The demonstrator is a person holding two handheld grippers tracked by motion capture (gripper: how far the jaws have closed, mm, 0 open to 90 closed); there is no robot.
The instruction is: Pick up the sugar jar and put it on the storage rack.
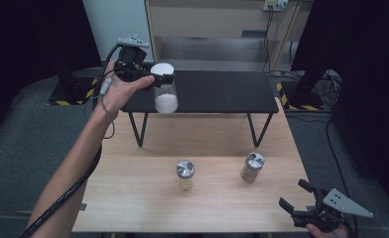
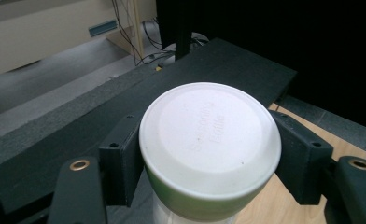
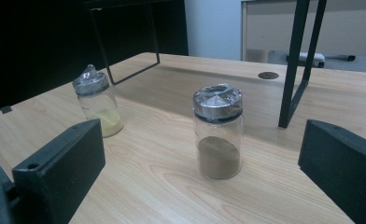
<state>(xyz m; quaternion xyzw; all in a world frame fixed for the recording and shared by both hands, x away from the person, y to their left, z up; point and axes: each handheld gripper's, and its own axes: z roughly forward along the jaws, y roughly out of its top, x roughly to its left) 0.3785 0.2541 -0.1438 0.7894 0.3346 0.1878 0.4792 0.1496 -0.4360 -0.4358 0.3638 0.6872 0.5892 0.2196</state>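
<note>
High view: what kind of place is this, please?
Probably a lab or recording workspace, not a kitchen: dark curtains around, cables on the grey floor, hazard-striped stand bases, and a wooden table with spice jars.

Clear jar (image 1: 165, 94) with white lid (image 2: 210, 135), white powder at the bottom, upright, clamped at the lid, at 11 o'clock over the black shelf's (image 1: 222, 91) front-left edge.

Left black two-jaw gripper (image 1: 155, 78), arm extended and raised, jaws clamped; right black two-jaw gripper (image 1: 292, 195), held low, jaws spread wide.
</note>
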